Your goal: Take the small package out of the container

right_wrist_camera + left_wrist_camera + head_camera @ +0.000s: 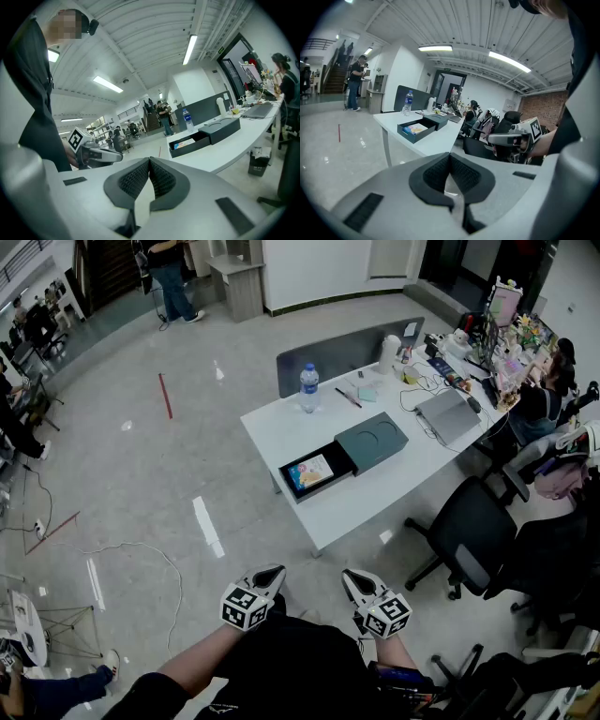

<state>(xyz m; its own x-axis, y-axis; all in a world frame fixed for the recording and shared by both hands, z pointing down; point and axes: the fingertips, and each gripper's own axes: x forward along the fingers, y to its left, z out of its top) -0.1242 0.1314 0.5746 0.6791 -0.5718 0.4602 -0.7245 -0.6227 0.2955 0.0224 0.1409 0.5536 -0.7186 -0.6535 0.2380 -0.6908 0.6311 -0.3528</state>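
A dark open box [292,484] lies on the white table [281,432], with a small colourful package [310,470] flat inside it. The box's dark green lid [372,441] rests just to its right. The same box [411,136] and package [416,127] show far off in the left gripper view, and the box [190,147] with the package [183,144] in the right gripper view. My left gripper [270,575] and right gripper [353,578] hang side by side close to my body, well short of the table. Both are shut and hold nothing.
On the table also stand a water bottle [308,388], a laptop [448,414], cables and desk clutter at the right end. A grey divider panel [342,352] runs behind it. Black office chairs [469,531] stand right of the table. People are at the room's edges.
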